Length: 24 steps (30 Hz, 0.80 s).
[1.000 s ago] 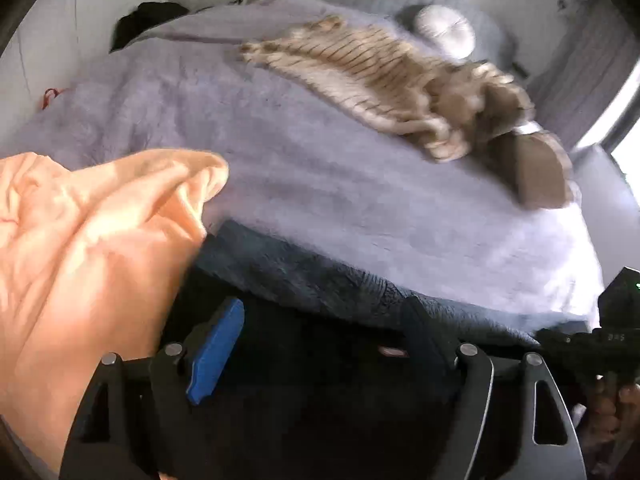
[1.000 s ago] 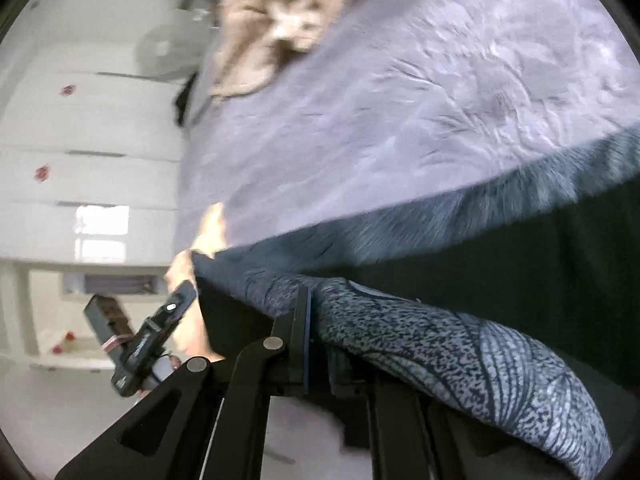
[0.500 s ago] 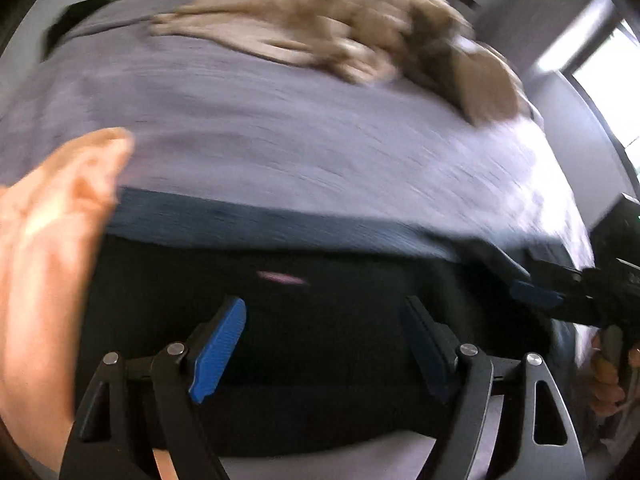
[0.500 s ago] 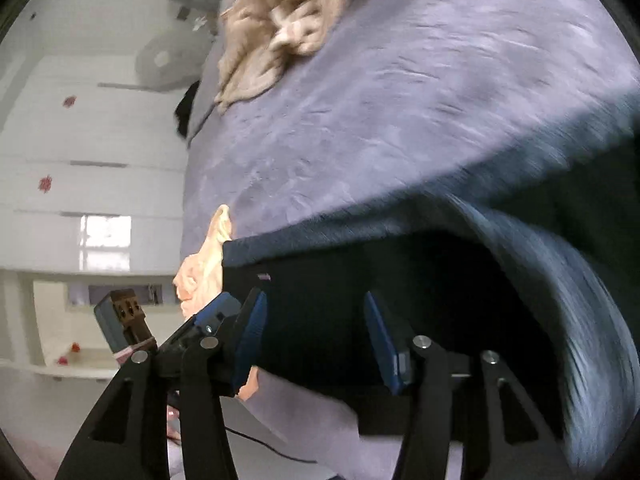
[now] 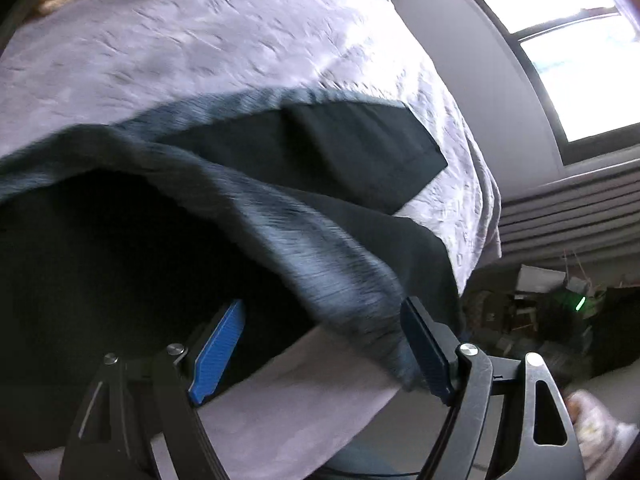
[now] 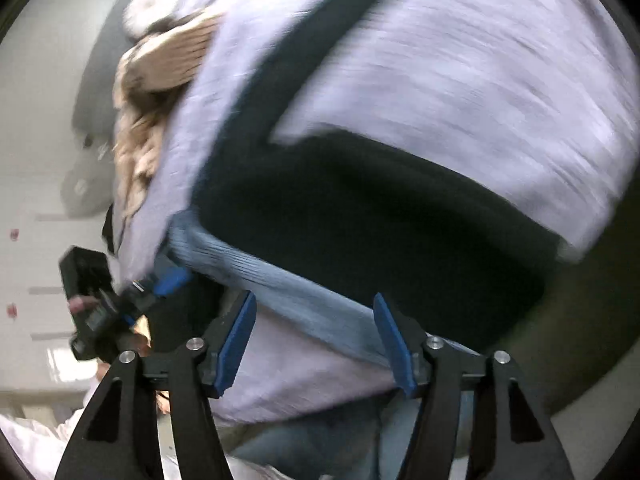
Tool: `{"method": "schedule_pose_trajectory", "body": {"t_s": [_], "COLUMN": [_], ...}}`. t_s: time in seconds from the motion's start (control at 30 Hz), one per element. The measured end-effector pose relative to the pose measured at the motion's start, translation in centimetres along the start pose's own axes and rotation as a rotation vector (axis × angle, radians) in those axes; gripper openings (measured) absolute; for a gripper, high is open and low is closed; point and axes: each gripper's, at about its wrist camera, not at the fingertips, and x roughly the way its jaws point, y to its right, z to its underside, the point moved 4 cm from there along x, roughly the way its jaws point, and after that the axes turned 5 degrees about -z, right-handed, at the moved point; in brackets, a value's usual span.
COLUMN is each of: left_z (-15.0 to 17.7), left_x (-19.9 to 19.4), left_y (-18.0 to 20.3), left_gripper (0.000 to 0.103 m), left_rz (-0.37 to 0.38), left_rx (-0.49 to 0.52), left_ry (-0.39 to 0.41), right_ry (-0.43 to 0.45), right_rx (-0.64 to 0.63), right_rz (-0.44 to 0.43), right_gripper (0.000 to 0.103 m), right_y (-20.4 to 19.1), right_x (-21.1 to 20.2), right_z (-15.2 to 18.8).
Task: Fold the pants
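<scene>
The black pants with a grey-blue ribbed waistband lay partly folded on the wrinkled lilac quilted bedspread, one leg stretching toward two o'clock. The left gripper stood wide, nothing pressed by its blue ridged pads; the waistband's end brushed its right finger. The right gripper had just been opening, the waistband lying loose between its spread jaws. A beige knitted garment lay at ten o'clock.
</scene>
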Motion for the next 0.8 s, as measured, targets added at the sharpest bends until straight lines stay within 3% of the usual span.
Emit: {"method": "schedule_pose_trajectory", "body": {"t_s": [0.07,0.17,0.33,0.43,0.47,0.53,0.7,0.8], "left_z": [0.2,0.9,0.9,0.7,0.7,0.5,-1.0,-3.0], "left_x": [1.3,3.1,4.2,5.0,5.1,5.0,3.8,2.5], "left_y": [1.0,1.9,2.5,2.9,3.1,3.5,5.6,6.2], "left_gripper": [0.081,0.081,0.081,0.081,0.079,0.054,0.050,0.050], "left_rz": [0.002,-0.023,-0.032,-0.026,-0.027,-0.007,0.030,0.044], "left_rx": [-0.021,-0.018,-0.006,-0.006,0.005,0.027,0.050,0.039], "left_ry": [-0.028,-0.075,-0.085,-0.090,-0.089,-0.096,-0.076,-0.022], "right_ry": [-0.021,-0.042,-0.063,-0.038,-0.035,-0.027,0.062,0.098], "right_rx": [0.081,0.177,0.248,0.304,0.323,0.363,0.289,0.203], "right_rz": [0.007,-0.050,-0.170,-0.293,-0.340,-0.391,-0.500,-0.533], "right_gripper": [0.065,0.065,0.065,0.059,0.033,0.018,0.016,0.015], "right_y": [4.9,9.8,13.3,13.7,13.7,13.2,8.6,5.0], "right_x": [-0.9,-0.3,3.0,4.4,4.5,4.1,-0.6,-3.0], "right_z": [1.2,2.7,4.2,4.6,4.7,5.0,2.9,-0.9]}}
